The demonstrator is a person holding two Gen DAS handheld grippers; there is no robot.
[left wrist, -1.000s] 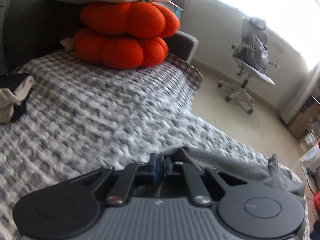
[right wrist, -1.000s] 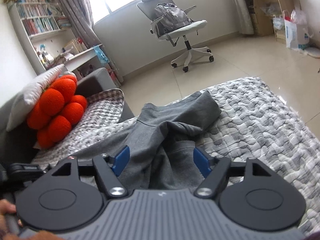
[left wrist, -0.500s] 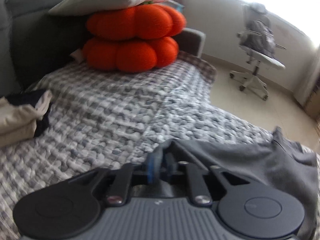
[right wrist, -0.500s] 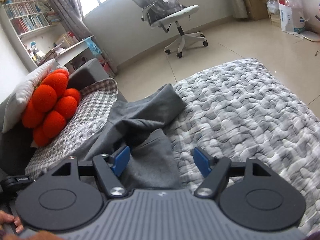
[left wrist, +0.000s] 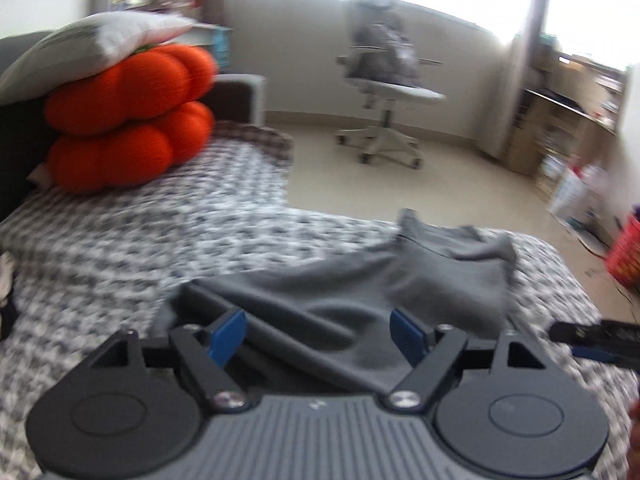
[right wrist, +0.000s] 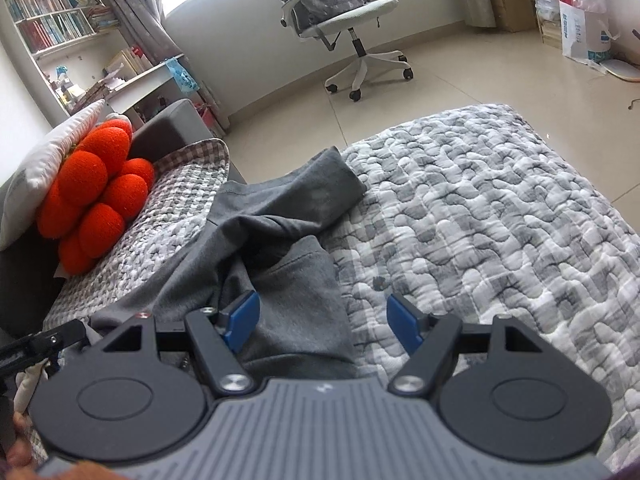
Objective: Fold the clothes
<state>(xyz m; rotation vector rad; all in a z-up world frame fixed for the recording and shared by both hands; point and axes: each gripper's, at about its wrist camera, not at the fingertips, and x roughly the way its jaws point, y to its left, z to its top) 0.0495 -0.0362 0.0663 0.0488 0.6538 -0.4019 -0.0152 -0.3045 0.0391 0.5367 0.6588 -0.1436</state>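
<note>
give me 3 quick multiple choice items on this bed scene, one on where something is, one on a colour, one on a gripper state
1. Where does the white pillow lie?
A. on top of the stacked cushions
B. on the floor
C. on the office chair

2. What colour are the round cushions?
A. blue
B. orange-red
C. green

3. How do the left gripper and right gripper stand?
A. both shut on cloth
B. one open, one shut
C. both open

Answers:
1 A, the pillow rests on the upper cushion.
2 B, both views show them orange-red.
3 C, the blue pads of each stand well apart above the grey garment on the quilt.
</note>
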